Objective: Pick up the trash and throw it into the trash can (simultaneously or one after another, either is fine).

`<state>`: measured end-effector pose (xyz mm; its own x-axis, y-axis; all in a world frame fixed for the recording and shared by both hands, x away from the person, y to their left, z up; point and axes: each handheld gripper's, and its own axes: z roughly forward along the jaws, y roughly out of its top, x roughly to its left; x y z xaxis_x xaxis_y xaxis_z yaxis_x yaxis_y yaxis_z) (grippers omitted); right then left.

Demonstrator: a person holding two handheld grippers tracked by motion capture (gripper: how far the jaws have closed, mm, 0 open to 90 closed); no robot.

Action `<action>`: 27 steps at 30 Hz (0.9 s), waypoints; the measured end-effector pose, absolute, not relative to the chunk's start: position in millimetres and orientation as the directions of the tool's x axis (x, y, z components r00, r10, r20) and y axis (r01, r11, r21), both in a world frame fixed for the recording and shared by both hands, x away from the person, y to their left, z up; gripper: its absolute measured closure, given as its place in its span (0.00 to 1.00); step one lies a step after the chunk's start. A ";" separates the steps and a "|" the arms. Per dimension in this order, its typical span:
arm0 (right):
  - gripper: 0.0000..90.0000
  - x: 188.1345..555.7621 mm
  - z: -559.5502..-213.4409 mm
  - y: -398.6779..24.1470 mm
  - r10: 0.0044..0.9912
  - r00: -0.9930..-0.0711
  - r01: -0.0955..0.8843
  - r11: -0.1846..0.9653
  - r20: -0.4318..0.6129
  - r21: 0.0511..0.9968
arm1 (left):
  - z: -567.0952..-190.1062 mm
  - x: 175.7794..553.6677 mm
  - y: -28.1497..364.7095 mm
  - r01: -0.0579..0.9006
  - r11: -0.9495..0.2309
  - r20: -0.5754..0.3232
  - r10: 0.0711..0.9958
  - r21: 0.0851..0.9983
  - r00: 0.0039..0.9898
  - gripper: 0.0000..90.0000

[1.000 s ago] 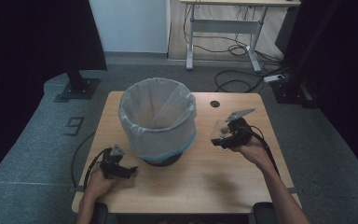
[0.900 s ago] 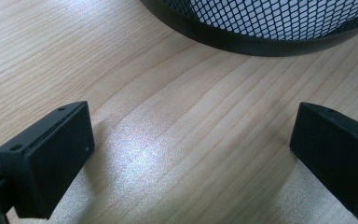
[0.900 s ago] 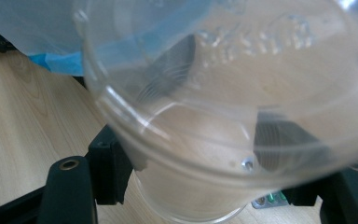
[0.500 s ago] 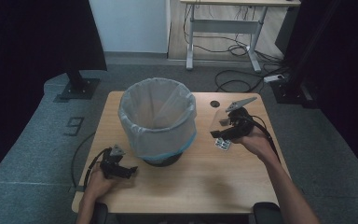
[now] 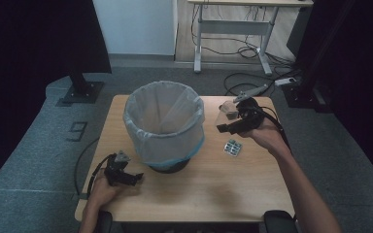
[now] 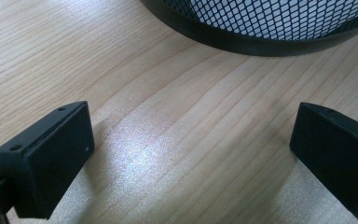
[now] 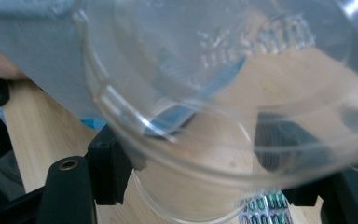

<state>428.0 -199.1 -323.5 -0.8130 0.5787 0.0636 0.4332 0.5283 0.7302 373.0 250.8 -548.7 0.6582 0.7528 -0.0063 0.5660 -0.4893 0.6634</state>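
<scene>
My right gripper (image 5: 229, 121) hangs above the table's right side, shut on a clear plastic cup (image 5: 228, 109). In the right gripper view the cup (image 7: 223, 93) lies sideways across the picture, with the black jaws pressed against its sides low down. A blister pack of pills (image 5: 232, 148) lies flat on the wood under that hand, and the same blister pack (image 7: 261, 207) shows through the cup. A mesh bin with a white liner (image 5: 164, 121) stands mid-table. My left gripper (image 5: 135, 177) rests open on the wood beside the bin's base (image 6: 270, 23), nothing between its jaws.
The wooden table (image 5: 213, 189) has bare room in front of the bin and at the right front. Beyond the table are a grey carpet, cables, a stand's foot (image 5: 80, 92) and a desk frame (image 5: 233, 29).
My right gripper has risen with the cup and drifted toward the far side, uncovering the blister pack on the table. The left gripper has stayed put.
</scene>
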 end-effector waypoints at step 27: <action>0.34 452.5 -272.3 -169.5 0.547 -0.834 0.408 0.527 0.070 0.745 | -548.7 373.0 250.9 0.566 -0.489 -0.006 0.753 0.663 0.658 0.00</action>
